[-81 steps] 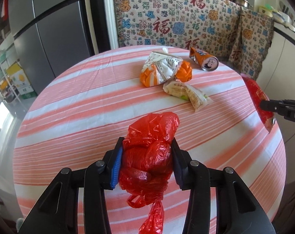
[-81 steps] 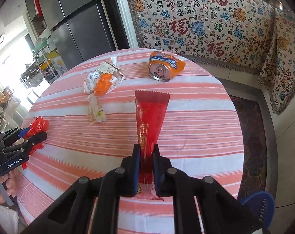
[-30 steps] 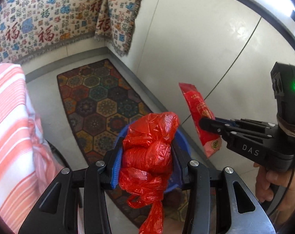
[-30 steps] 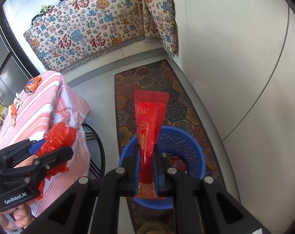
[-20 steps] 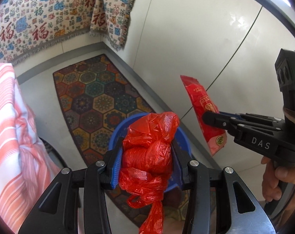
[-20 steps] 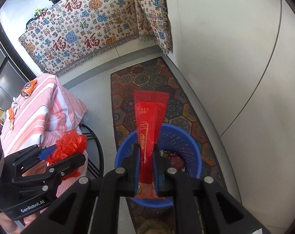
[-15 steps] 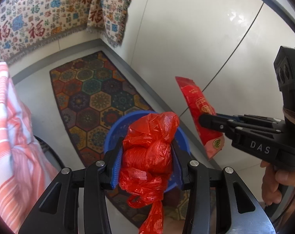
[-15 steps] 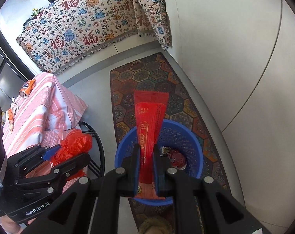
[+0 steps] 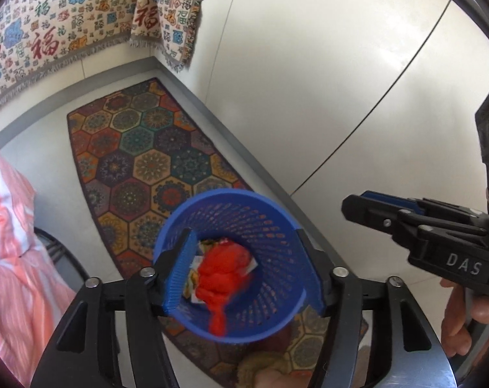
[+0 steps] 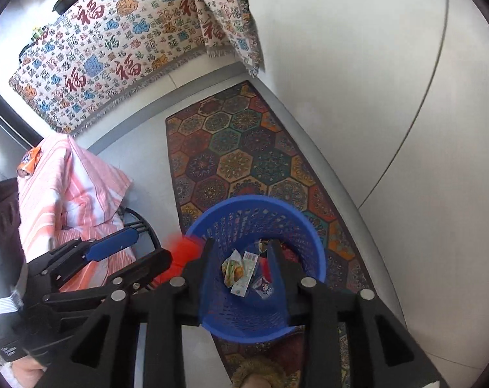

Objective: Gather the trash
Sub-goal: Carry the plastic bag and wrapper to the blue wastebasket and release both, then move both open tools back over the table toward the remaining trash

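Where legible, "DAS": right gripper [image 9: 357,205], prob.

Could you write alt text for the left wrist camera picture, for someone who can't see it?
A crumpled red plastic bag drops, blurred, into a blue mesh bin between the left gripper's just-opened jaws. The bin stands on a patterned rug; the right gripper enters from the right.
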The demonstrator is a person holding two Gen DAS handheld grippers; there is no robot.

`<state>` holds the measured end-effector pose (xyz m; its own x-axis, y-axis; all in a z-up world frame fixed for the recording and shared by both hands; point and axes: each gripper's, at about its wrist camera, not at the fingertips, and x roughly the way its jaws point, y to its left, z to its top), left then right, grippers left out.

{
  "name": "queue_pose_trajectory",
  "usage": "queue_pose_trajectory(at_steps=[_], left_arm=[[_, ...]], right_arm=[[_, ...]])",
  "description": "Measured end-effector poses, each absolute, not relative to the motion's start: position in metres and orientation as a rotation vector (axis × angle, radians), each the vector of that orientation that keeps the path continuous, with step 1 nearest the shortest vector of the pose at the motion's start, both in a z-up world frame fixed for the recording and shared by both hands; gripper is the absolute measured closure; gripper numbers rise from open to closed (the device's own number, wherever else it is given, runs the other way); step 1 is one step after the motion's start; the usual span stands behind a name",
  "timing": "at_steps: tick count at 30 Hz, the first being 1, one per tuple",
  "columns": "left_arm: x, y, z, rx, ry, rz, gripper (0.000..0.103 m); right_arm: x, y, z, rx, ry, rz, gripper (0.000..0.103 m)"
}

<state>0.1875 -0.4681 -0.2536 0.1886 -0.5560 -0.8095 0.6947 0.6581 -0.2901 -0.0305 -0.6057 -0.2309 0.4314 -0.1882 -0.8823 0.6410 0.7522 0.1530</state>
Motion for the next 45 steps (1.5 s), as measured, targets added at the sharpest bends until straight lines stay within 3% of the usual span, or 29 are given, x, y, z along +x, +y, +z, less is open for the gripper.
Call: queue_pose_trajectory(at_steps=[8, 14, 20, 30, 40, 42, 44, 45], left_arm=[[0.179, -0.43, -0.218, 0.105, 1.011, -0.852, 0.029], [0.163, -0.344, -0.181, 0.093, 0.937, -0.759, 0.018], [0.163, -0.238, -0.175, 0.096, 0.908, -0.545, 0.018], [0.267, -0.074, -0.185, -0.135, 0.868, -0.045, 0.018], [0.356, -0.042, -0.226, -0.104, 0.973, 0.067, 0.018], [0.357, -0.043, -0.229, -0.072, 0.96, 0.07, 0.024], [0.351, -0.043, -0.225, -0.059, 0.952, 0.042, 0.057], [0.35, -0.041, -0.224, -0.054, 0.951, 0.033, 0.063]], right_arm=[[-0.026, -0.602, -0.206, 0.44, 0.919, -0.59, 0.07], [-0.005, -0.579, -0.187, 0.375, 0.868, -0.541, 0.07], [0.043, -0.523, -0.178, 0.282, 0.866, -0.408, 0.07], [0.12, -0.379, -0.192, 0.084, 0.917, -0.101, 0.068], [0.146, -0.321, -0.214, -0.005, 0.957, 0.0, 0.068], [0.149, -0.321, -0.211, 0.008, 0.949, 0.0, 0.068], [0.15, -0.322, -0.208, 0.017, 0.936, -0.001, 0.068], [0.151, -0.323, -0.207, 0.023, 0.93, -0.001, 0.068]])
